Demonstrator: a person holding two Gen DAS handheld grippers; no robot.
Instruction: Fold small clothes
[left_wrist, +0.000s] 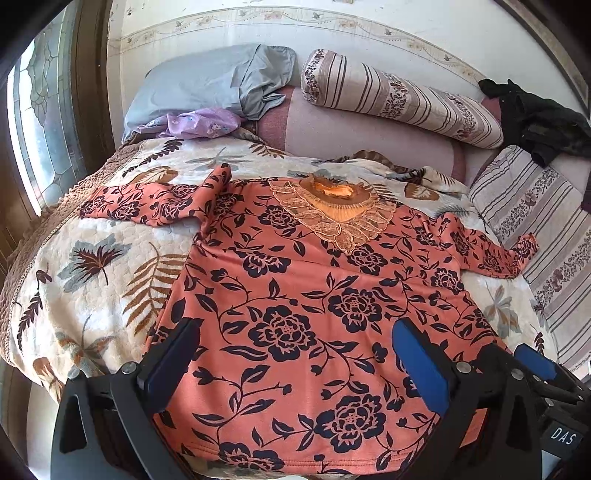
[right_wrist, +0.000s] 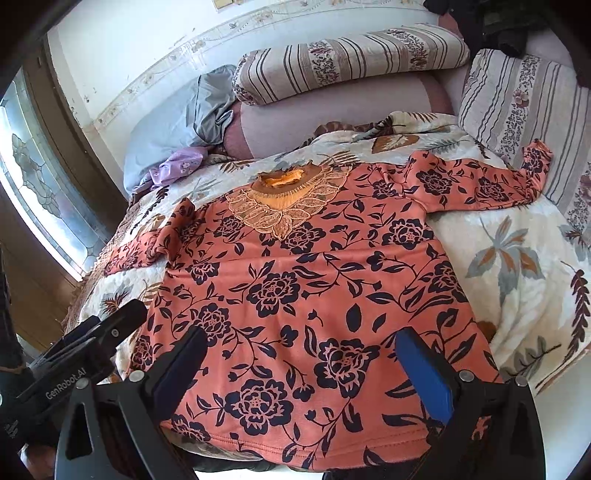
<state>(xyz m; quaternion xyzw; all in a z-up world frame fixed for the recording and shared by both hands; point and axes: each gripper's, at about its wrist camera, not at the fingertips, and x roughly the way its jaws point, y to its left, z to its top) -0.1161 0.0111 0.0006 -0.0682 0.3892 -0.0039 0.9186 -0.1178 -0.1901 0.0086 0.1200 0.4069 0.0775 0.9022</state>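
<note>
Spreading across the bed (left_wrist: 92, 258), the orange floral top (left_wrist: 295, 295) is laid flat with sleeves out. Above its hem, the left claw (left_wrist: 295, 369) and right claw (right_wrist: 301, 369) are held apart, empty. A single layer could be pinched, bunching the fold.

The top (left_wrist: 295, 295) is showing coral orange with dark navy flowers and vines, its lace collar (left_wrist: 334, 214) glowing tan-orange at twelve o'clock. The quilt (left_wrist: 92, 258) underneath is wearing cream with brown and grey leaves. At eleven o'clock a pillow (left_wrist: 207, 81) is looking grey-blue; at one o'clock a bolster (left_wrist: 399, 99) is displaying beige-and-brown stripes with florals.
</note>
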